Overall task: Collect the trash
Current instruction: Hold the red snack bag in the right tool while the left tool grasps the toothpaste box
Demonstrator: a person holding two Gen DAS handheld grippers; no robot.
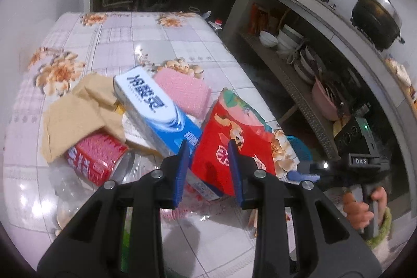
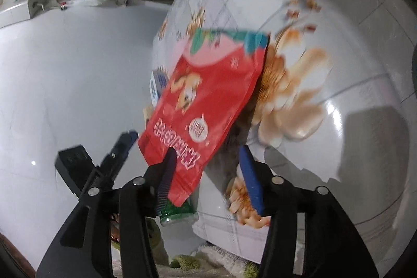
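Note:
A red snack bag [image 1: 234, 137] leans on a pile of trash on the floral table [image 1: 156, 43]. A blue and white toothpaste box [image 1: 151, 106] lies under its left edge. The near end of that box sits between the pads of my left gripper [image 1: 208, 143], which is shut on it. In the right wrist view the red snack bag [image 2: 206, 95] has its lower corner between the fingers of my right gripper [image 2: 207, 149]. Those jaws stand apart, with the right pad clear of the bag. My left gripper [image 2: 125, 142] shows beside the bag's left edge.
The pile also holds brown paper [image 1: 78, 111], a pink pad [image 1: 182, 93], a red printed pack [image 1: 93, 160] and a clear bottle [image 1: 125, 173]. A shelf of bowls [image 1: 286, 43] and a black pot [image 1: 375, 17] stand to the right. A hand [image 1: 365, 202] holds the right gripper [image 1: 305, 176].

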